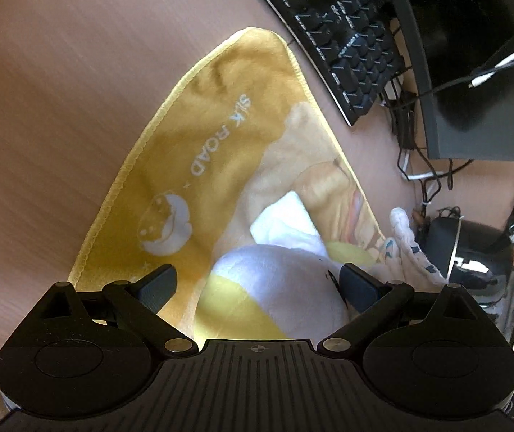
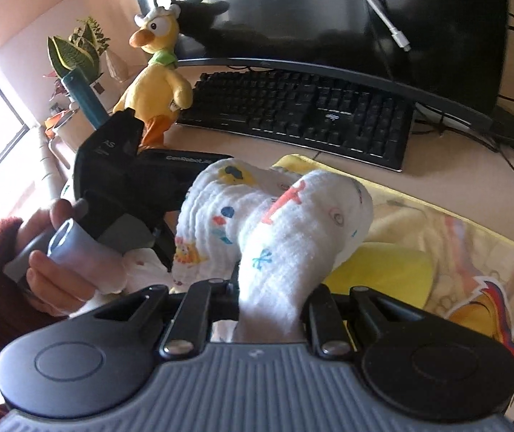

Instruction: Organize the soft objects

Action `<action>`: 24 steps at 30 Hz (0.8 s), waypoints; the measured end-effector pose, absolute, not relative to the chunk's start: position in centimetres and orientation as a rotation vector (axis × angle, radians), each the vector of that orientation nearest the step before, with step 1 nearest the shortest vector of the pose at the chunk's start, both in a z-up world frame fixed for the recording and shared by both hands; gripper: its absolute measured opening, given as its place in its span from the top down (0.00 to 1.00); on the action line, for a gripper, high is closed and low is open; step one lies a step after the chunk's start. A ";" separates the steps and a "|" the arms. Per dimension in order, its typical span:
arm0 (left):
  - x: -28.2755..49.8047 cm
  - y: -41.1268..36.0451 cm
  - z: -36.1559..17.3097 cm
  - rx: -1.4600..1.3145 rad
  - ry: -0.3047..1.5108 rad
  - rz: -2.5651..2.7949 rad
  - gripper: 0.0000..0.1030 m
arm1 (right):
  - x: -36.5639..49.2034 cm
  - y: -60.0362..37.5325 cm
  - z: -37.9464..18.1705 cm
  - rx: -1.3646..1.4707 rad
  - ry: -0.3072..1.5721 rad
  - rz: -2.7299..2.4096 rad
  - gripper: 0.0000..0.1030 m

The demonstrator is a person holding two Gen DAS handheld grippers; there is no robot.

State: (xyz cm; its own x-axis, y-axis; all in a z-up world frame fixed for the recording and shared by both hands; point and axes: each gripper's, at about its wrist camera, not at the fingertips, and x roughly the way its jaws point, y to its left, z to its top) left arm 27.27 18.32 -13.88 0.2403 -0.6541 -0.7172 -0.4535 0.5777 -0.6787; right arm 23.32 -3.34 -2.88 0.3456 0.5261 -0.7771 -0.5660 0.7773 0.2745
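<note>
Pinching white printed cloth [image 2: 292, 223] in right tool [image 2: 274, 298], left tool [image 1: 257, 280] spread wide over yellow towel [image 1: 221, 126]

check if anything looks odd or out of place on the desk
The yellow towel lies askew on the desk, one corner almost touching the keyboard. The white printed cloth hangs bunched from the right gripper, not folded.

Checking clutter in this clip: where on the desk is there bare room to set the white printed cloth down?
Bare desk lies left of the yellow towel, up to the keyboard. A thin strip runs between towel and keyboard. It is crowded at the cables below the monitor, and around the duck plush. The right gripper holds the white printed cloth.
</note>
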 end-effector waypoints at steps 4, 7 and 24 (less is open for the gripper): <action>27.2 18.3 -13.8 -1.019 1.400 -0.167 0.03 | 23.3 -5.8 -3.2 -0.017 0.999 0.653 0.84; 27.1 18.3 -13.5 -1.004 1.402 -0.168 0.03 | 23.3 -8.0 -3.5 0.004 1.010 0.603 0.84; 21.2 8.3 0.9 0.106 0.952 -0.161 0.03 | 23.8 -18.4 -7.1 0.150 1.083 0.349 0.84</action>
